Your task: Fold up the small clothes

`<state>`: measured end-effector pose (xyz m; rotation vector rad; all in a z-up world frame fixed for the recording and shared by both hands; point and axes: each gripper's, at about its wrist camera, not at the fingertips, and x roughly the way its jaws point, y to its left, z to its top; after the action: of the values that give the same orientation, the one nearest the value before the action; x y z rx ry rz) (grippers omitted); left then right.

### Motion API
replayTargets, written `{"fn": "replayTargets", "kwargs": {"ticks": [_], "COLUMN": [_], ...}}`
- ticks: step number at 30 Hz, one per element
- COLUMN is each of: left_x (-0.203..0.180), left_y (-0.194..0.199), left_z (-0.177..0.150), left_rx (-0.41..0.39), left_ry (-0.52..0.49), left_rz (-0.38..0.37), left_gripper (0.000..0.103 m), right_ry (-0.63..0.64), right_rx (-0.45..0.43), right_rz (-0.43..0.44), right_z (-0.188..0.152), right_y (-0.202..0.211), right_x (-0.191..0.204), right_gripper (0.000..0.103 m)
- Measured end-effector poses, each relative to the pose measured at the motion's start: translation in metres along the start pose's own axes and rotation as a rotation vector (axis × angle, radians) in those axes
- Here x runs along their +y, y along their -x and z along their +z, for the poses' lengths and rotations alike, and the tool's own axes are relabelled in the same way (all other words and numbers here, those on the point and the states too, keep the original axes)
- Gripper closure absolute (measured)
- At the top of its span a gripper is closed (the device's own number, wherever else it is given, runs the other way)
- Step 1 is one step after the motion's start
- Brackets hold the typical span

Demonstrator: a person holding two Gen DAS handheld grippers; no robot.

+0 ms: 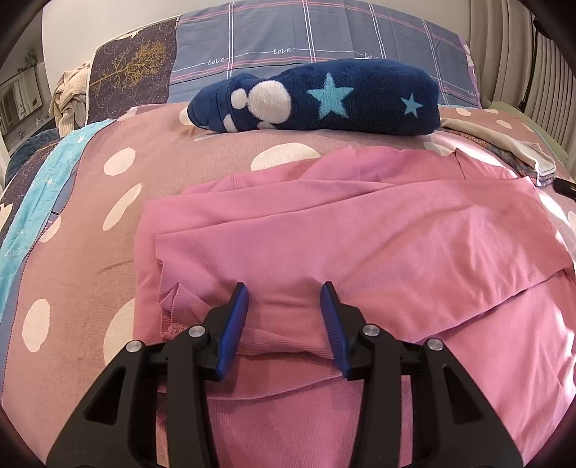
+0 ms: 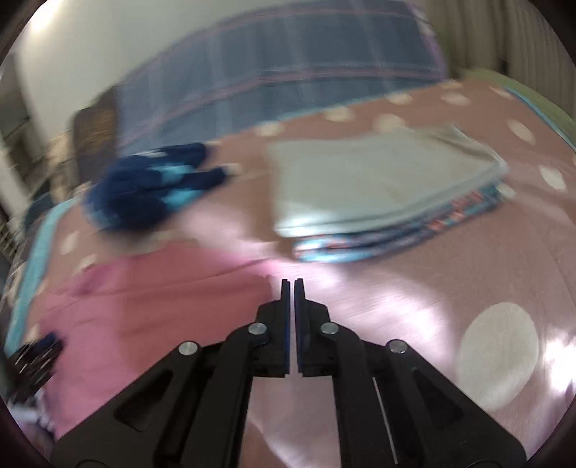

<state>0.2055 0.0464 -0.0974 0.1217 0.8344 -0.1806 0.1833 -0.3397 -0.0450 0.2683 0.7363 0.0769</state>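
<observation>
Two claws: your left claw (image 1: 284, 288) stands half-wide, pads pressed onto the pink garment (image 1: 396, 230) on the bed (image 1: 201, 169); your right claw (image 2: 292, 282) is closed, empty.

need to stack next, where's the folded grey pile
In the right wrist view, the folded grey pile lies on the dotted bedspread, upper right, right of the navy star garment.

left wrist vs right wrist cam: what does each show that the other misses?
Left wrist only: the left gripper, jaws apart over a bunched fold of the pink garment, and a beige striped heap far left. Right wrist only: the right gripper, shut on nothing, and the top of a folded stack. Both: pink garment, navy star fleece, polka-dot bedspread, plaid pillow; the right view is motion-blurred.
</observation>
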Motion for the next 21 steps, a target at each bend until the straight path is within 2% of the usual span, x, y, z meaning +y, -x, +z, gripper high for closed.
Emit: {"fn": "replayTargets", "kwargs": {"ticks": [1,2,3,4,5,6,7,9,12,16,18,19,20,21], "left_x": [0.002,0.005,0.01,0.015,0.021,0.024,0.029,0.028,0.021,-0.002,-0.008,-0.009,-0.008,-0.007], "left_y": [0.001,0.004,0.006,0.008,0.011,0.012,0.013,0.002,-0.031,-0.076,-0.08,-0.081,-0.081,-0.079], "left_z": [0.001,0.002,0.006,0.012,0.02,0.027,0.043,0.069,0.1,0.108,0.106,0.107,0.108,0.107], "left_rx": [-0.001,0.001,0.006,0.008,-0.001,-0.016,-0.046,-0.044,0.02,0.112,0.091,0.081,0.084,0.088], "left_ry": [0.007,0.023,0.047,0.081,0.108,0.119,0.124,0.08,-0.011,-0.217,-0.262,-0.27,-0.264,-0.253], "left_rz": [-0.005,-0.023,-0.053,-0.092,-0.111,-0.11,-0.081,-0.044,-0.017,0.046,0.051,0.038,0.019,-0.02], "left_gripper": [0.059,0.06,0.06,0.06,0.06,0.06,0.06,0.06,0.06,0.06,0.062,0.065,0.078,0.087], "right_ry": [0.019,0.042,0.093,0.128,0.17,0.202,0.212,0.188,0.15,0.143,0.15,0.15,0.147,0.141], "right_rx": [0.012,0.034,0.072,0.094,0.118,0.146,0.127,0.103,0.105,0.105,0.104,0.104,0.104,0.104], "right_rz": [0.062,0.111,0.123,0.103,0.064,0.02,0.01,0.029,0.062,0.069,0.062,0.062,0.065,0.071], "right_z": [-0.006,-0.013,-0.028,-0.038,-0.05,-0.067,-0.076,-0.073,-0.073,-0.07,-0.071,-0.073,-0.073,-0.072], "right_y": [0.004,0.005,0.001,-0.002,-0.01,-0.025,-0.03,-0.023,-0.025,-0.03,-0.028,-0.027,-0.028,-0.029], "right_x": [0.012,0.023,0.038,0.046,0.051,0.054,0.056,0.052,0.045,0.046,0.042,0.044,0.044,0.043], "right_gripper": [0.096,0.086,0.081,0.073,0.072,0.071,0.07,0.07,0.069,0.069,0.069,0.069,0.069,0.069]}}
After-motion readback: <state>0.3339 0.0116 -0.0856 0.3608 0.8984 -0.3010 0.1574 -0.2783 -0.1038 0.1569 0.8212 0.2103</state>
